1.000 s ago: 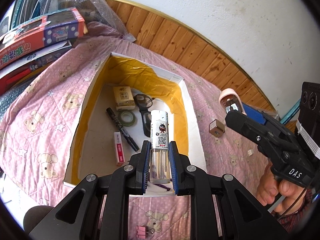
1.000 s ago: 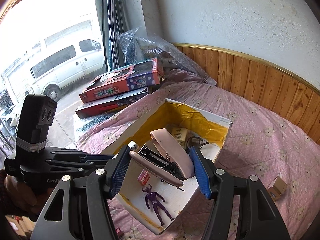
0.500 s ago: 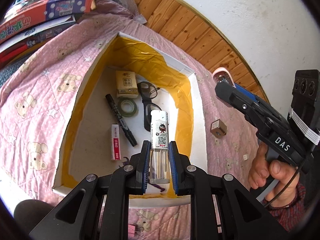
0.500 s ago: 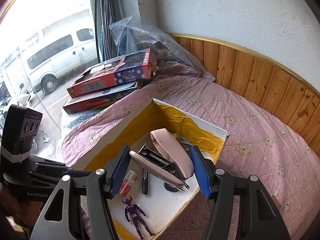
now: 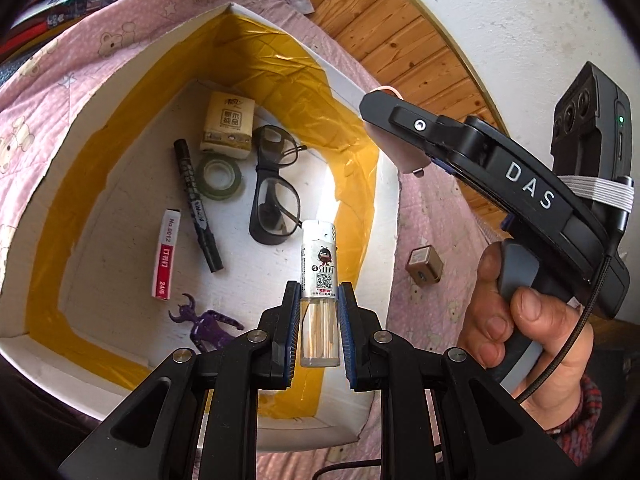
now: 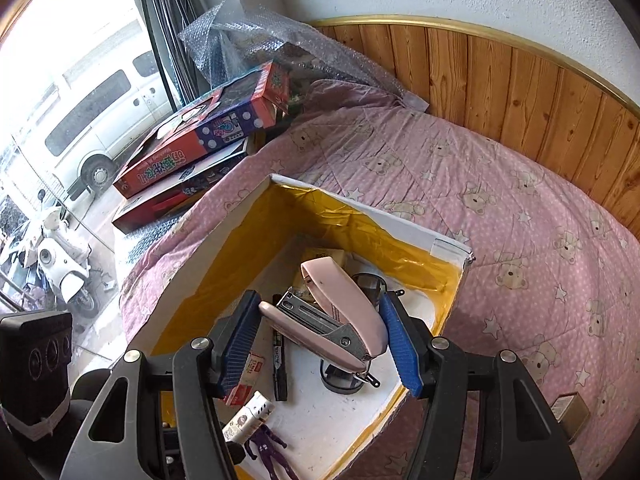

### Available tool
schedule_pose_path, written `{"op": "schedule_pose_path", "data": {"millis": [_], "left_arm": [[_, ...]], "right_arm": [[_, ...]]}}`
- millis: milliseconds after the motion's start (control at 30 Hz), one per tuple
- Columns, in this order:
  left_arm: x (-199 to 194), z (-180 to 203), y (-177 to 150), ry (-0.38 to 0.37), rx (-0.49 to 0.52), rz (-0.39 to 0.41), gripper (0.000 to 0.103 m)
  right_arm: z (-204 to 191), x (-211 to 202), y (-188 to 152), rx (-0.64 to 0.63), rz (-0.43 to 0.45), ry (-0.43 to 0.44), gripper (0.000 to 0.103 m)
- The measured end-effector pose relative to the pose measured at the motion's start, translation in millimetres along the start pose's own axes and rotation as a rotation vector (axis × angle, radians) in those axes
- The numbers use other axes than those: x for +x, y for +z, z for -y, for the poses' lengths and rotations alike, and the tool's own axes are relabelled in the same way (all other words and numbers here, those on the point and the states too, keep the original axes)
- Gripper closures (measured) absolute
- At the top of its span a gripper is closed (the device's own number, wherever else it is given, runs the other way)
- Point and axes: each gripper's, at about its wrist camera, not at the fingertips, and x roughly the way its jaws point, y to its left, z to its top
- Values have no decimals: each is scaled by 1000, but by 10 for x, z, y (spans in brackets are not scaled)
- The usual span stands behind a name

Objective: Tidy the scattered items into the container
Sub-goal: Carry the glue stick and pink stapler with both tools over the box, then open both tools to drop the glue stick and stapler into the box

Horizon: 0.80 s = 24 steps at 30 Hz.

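Note:
A white box with yellow-taped inner walls (image 5: 132,64) (image 6: 360,208) lies on the pink bedspread. My left gripper (image 5: 319,320) is shut on a clear toothpick bottle with a white cap (image 5: 319,268), held above the box's near right part; the bottle also shows in the right wrist view (image 6: 248,420). My right gripper (image 6: 324,332) is shut on a pink stapler (image 6: 328,312), hanging half open above the box. In the box lie a black marker (image 5: 198,204), glasses (image 5: 274,196), a tape roll (image 5: 221,174), a tissue pack (image 5: 229,126), a staple box (image 5: 165,254) and a purple figure (image 5: 208,324).
A small brown box (image 5: 425,266) (image 6: 570,410) lies on the bedspread right of the white box. Flat toy boxes (image 6: 208,136) and bubble wrap (image 6: 256,40) are stacked at the far left by the window. A wooden wall panel (image 6: 520,92) borders the bed behind.
Both grippers have moved over the box with their loads. The left gripper has tilted down over the box's near part; the right gripper with the stapler has come in above the box's right wall.

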Motion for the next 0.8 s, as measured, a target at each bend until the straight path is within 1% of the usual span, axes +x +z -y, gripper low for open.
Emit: {"op": "schedule_pose_path", "data": {"millis": [267,333,533,667,800], "left_arm": [[217,-54,-31,-15,-132,-45,84],[255,-72,-34,-15,-163,-51,84],[351,-118,-23,0,-243,-60,84],[424,-101,-10,-3,-278,-66,84],[491,-134,-8,2,-334,-64,84]], "right_arm": [[29,268,60,-64,-84,-24,41],[28,356,65,-93,-121,-31,41],[57,550,65,-193,-183,-104,41],[32,674,65,-283,-227,-144,41],[2,771,67,-374,-267,-179,41]]}}
